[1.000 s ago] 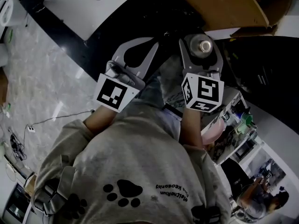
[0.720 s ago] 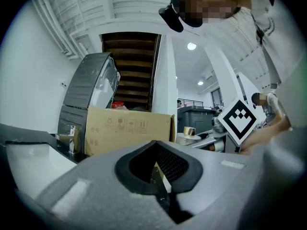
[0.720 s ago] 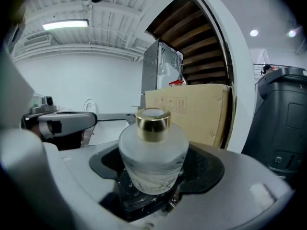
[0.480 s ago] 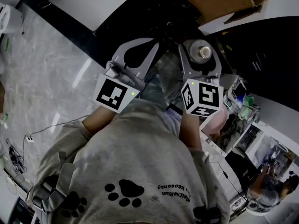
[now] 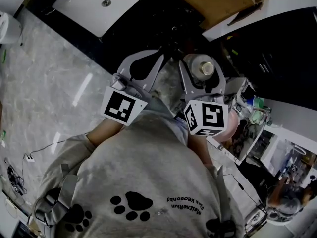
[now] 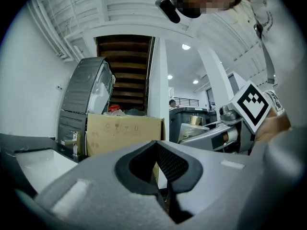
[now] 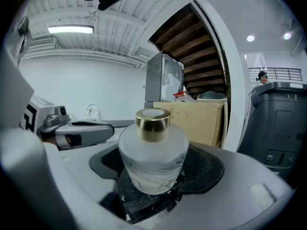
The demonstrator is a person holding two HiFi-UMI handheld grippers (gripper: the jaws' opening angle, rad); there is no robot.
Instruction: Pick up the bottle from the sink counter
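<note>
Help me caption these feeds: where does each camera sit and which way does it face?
Head view: on the person's head, facing steeply down at the sink; shows sweatshirt, left gripper, right gripper shut on the bottle.
Left gripper view: on the left gripper, facing along its closed, empty jaws toward a cardboard box; right gripper at right.
Right gripper view: on the right gripper, facing along its jaws at the bottle; left gripper at left.
Shared: both gripper views show the cardboard box.

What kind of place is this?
Probably a wash corner inside a big building. A white sink sits in a black counter beside a marble-look floor. There is also a cardboard box under wooden stairs.
</note>
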